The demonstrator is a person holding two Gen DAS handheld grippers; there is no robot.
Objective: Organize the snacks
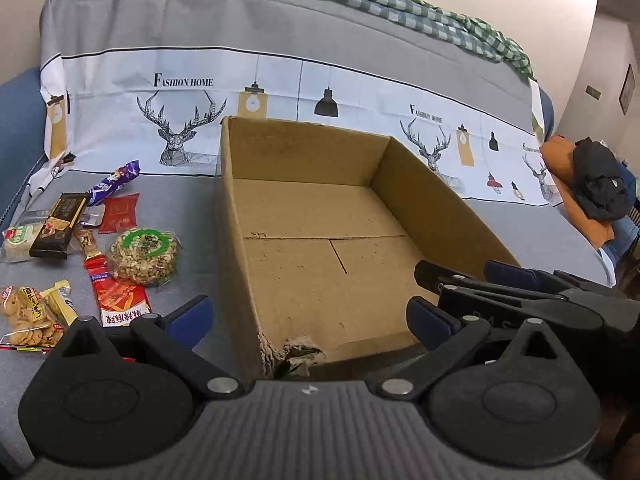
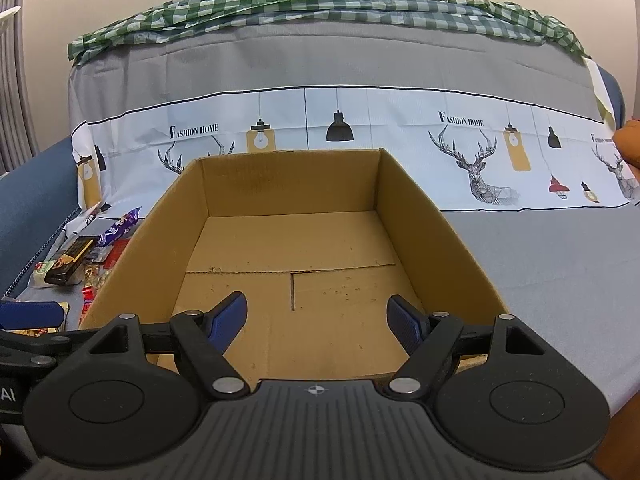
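An empty cardboard box [image 1: 416,188] [image 2: 256,184] sits on the grey cover. Several snack packs lie left of it: a round peanut pack [image 1: 144,256], a red packet [image 1: 120,300], a dark chocolate bar [image 1: 58,224] [image 2: 68,262], a purple wrapper [image 1: 114,182] [image 2: 120,226] and a biscuit bag [image 1: 28,316]. My left gripper [image 1: 308,316] is open wide, straddling the box's near left corner with nothing held. My right gripper [image 2: 316,314] is open over the box's near edge, empty; in the left wrist view it shows as the right gripper [image 1: 496,280] at the box's right.
A sofa back draped with a grey deer-print cover [image 1: 180,92] [image 2: 472,148] and a green checked cloth [image 1: 400,4] [image 2: 320,4] rises behind the box. Orange and black clothing [image 1: 592,184] lies far right. The box has a torn hole [image 1: 298,354] at its near corner.
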